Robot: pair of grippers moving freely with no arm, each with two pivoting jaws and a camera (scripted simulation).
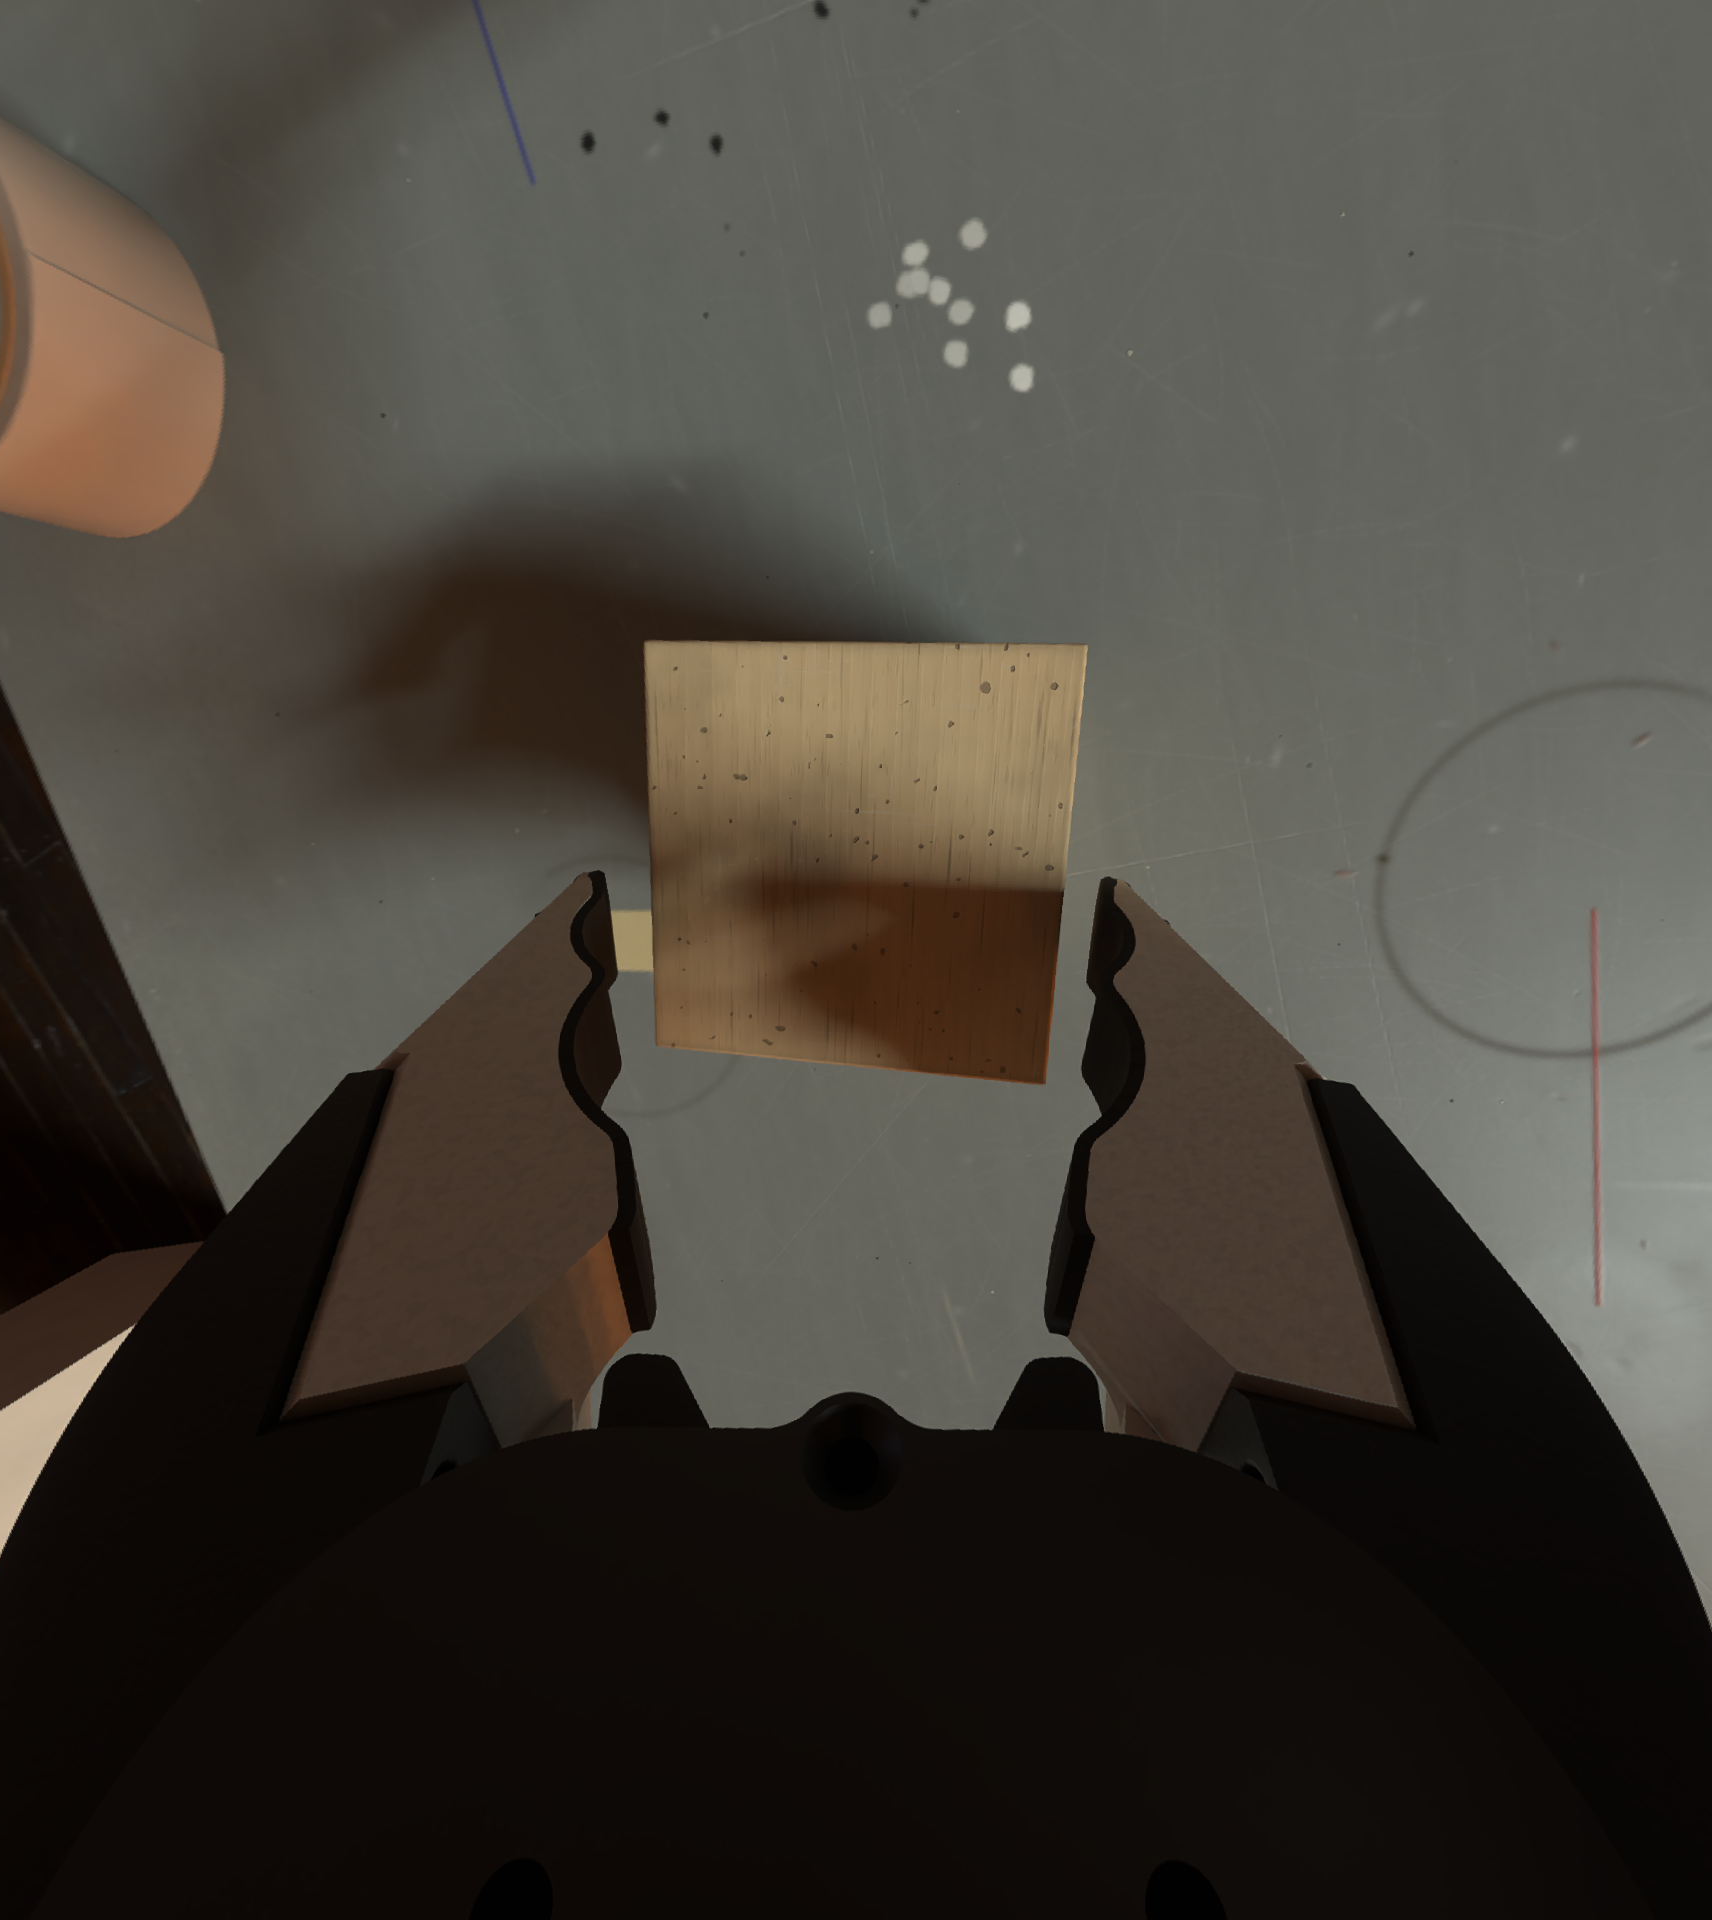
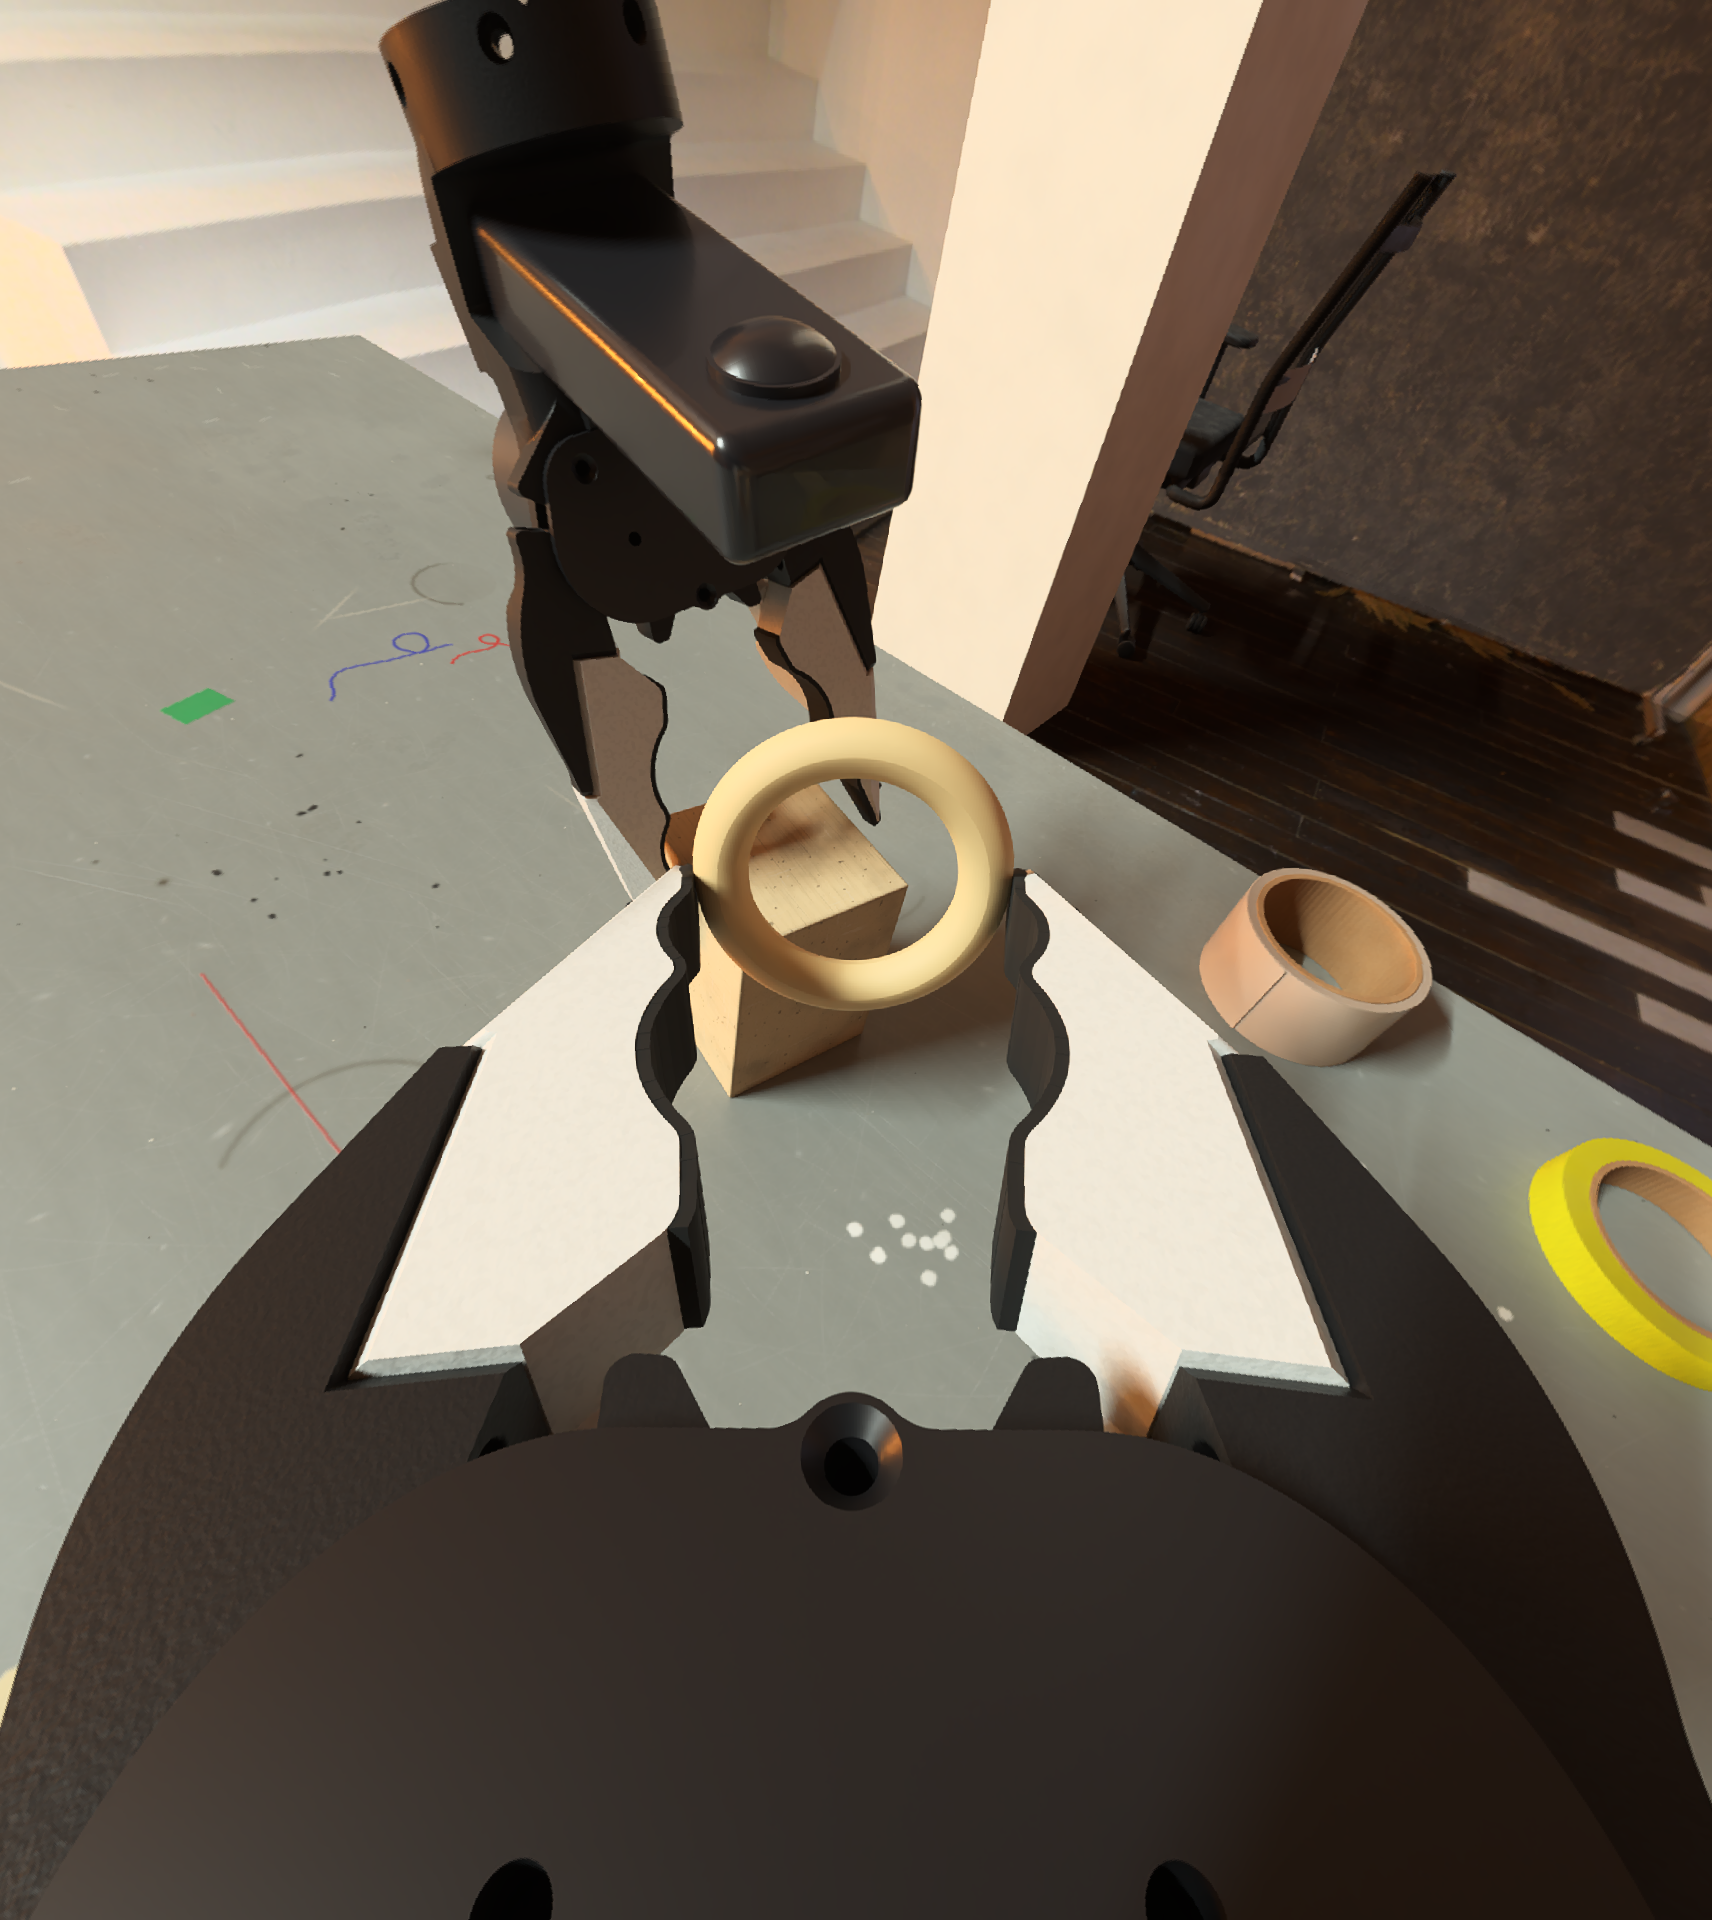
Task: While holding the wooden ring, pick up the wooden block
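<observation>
Left gripper [image 1: 850, 935] is held wide open right over the block [image 1: 862, 831], fingers straddling it, so a straight drop is probably needed. Ring [image 2: 852, 862] is clamped in the right gripper [image 2: 852, 894], just beside.

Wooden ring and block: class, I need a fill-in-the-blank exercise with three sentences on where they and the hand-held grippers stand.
1. The ring is clamped by the ____ hand-held gripper.
2. The left hand-held gripper hangs over the block with its jaws ____.
3. The block stands on the ____ table.

Missing words: right; open; grey
</observation>
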